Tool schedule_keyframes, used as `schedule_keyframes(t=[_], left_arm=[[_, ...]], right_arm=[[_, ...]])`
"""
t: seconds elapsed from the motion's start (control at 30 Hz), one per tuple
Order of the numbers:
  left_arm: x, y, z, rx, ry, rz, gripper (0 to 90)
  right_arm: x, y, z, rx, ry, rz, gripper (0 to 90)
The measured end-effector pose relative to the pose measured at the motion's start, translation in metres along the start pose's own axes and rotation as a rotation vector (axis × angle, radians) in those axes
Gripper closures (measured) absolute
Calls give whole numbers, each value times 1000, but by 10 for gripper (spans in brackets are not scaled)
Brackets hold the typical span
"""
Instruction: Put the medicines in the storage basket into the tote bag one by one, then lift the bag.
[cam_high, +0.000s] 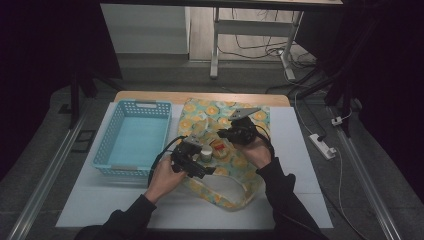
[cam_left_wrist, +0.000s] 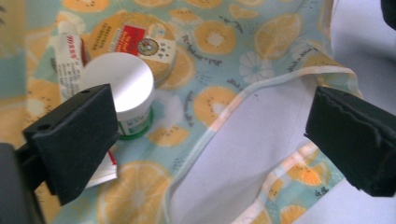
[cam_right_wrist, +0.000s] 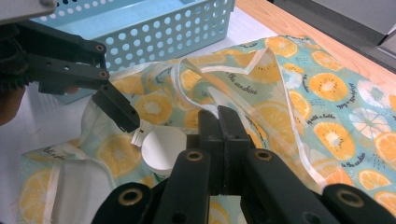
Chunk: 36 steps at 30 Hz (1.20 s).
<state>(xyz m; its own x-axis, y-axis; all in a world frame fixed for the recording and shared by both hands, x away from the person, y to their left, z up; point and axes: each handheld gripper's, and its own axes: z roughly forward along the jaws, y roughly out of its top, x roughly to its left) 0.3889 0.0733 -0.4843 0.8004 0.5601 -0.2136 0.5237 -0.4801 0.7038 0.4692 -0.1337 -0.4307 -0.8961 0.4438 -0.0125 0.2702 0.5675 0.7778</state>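
1. gaping wide with nothing between its jaws, left gripper (cam_left_wrist: 210, 140) hangs over the fruit-print bag (cam_left_wrist: 261, 42).
2. white-lidded jar (cam_left_wrist: 120, 86) stands upright beside its left jaw, left of frame centre.
3. right gripper (cam_right_wrist: 219, 116) is clamped shut on the bag's trim, farther from the jar.

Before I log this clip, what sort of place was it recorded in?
Probably a lab or workshop recording station, not a home: a white-topped table on a grey floor, a power strip with loose cables beside it, metal desk legs behind, and dark surroundings.

Blue perforated basket (cam_high: 132, 137), left of bag.
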Motion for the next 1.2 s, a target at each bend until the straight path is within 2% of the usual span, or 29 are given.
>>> schedule_keyframes(t=[0.13, 0.37, 0.77, 1.03, 1.2], left_arm=[[-1, -5, 1, 7, -17, -10, 0], [-6, -13, 7, 55, -11, 11, 0], [-3, -25, 19, 96, -10, -2, 0], [1, -30, 31, 134, 11, 12, 0], [4, -33, 35, 144, 44, 25, 5]], right_arm=[[0, 0, 0, -1, 0, -2, 900], [1, 0, -1, -1, 1, 0, 900], [2, 1, -1, 1, 4, -8, 900], [2, 0, 0, 3, 5, -6, 900], [3, 0, 1, 5, 6, -8, 899]])
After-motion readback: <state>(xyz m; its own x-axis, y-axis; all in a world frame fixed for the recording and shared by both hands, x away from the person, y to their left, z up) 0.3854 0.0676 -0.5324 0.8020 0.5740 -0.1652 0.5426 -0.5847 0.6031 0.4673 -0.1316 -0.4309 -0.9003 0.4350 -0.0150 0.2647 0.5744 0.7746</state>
